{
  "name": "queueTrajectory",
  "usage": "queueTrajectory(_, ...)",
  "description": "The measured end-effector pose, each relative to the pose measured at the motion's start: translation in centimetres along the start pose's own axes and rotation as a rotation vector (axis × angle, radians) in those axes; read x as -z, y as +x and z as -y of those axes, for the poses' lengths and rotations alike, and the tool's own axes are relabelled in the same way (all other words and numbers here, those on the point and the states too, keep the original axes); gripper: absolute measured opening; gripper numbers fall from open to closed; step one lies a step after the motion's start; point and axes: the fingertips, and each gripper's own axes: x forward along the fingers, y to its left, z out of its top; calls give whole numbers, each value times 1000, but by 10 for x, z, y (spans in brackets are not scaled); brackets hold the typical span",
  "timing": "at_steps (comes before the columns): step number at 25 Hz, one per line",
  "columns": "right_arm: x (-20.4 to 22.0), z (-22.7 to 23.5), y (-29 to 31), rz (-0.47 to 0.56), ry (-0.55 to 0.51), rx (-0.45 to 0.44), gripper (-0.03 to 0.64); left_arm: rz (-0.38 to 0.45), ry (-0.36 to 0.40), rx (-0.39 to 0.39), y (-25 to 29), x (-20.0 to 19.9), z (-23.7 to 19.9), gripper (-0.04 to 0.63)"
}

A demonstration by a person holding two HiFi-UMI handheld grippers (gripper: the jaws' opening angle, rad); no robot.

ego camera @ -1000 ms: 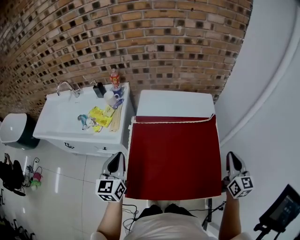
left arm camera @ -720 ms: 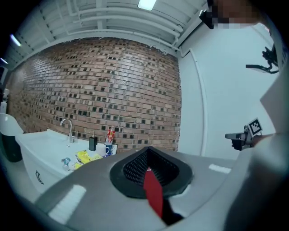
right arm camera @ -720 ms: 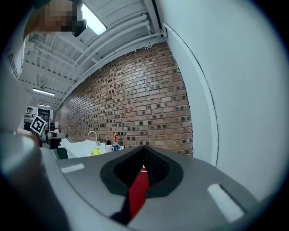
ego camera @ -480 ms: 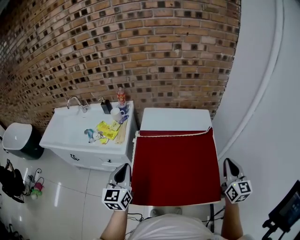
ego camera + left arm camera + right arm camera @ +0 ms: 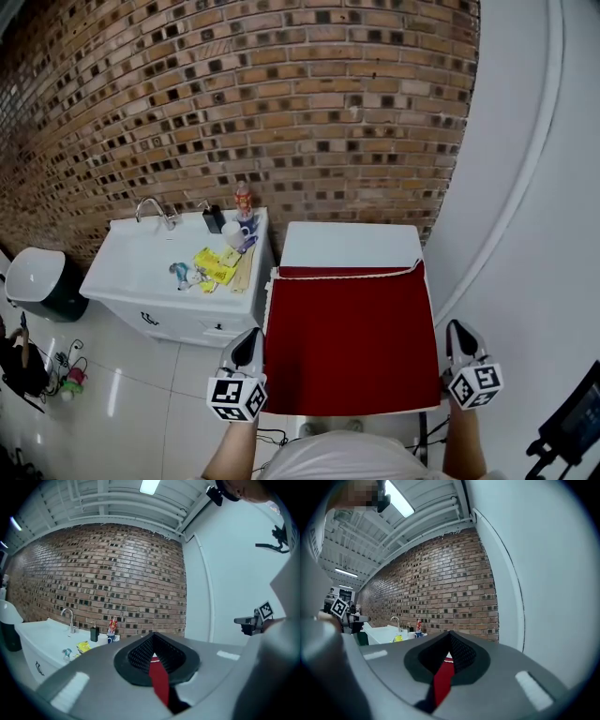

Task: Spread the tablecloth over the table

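A dark red tablecloth [image 5: 349,337] with a pale trimmed far edge stretches from my grippers over a white table [image 5: 352,242], whose far end shows bare. My left gripper [image 5: 251,339] is shut on the cloth's near left corner, and my right gripper [image 5: 457,330] is shut on its near right corner. In the left gripper view a red strip of the tablecloth [image 5: 159,679] is pinched between the dark pads of the left gripper [image 5: 153,656]. The right gripper view shows the same: the tablecloth [image 5: 442,681] is clamped in the right gripper [image 5: 449,651]. Both grippers point level toward the brick wall.
A white sink unit [image 5: 122,272] with a faucet [image 5: 155,208], a red bottle [image 5: 243,199], a cup and yellow packets [image 5: 214,264] stands just left of the table. A bin [image 5: 37,281] sits farther left. A white wall runs along the right; a dark device [image 5: 572,427] is at bottom right.
Both grippers have risen a little with the cloth's near corners, mostly in the first half second. The cloth's near edge is lifted with them.
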Motion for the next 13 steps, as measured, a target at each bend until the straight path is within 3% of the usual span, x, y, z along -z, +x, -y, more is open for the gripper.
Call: queueTrajectory(13,6,-1,7,-25,-4,-4,5,-5,-35,8,4,3,1,5)
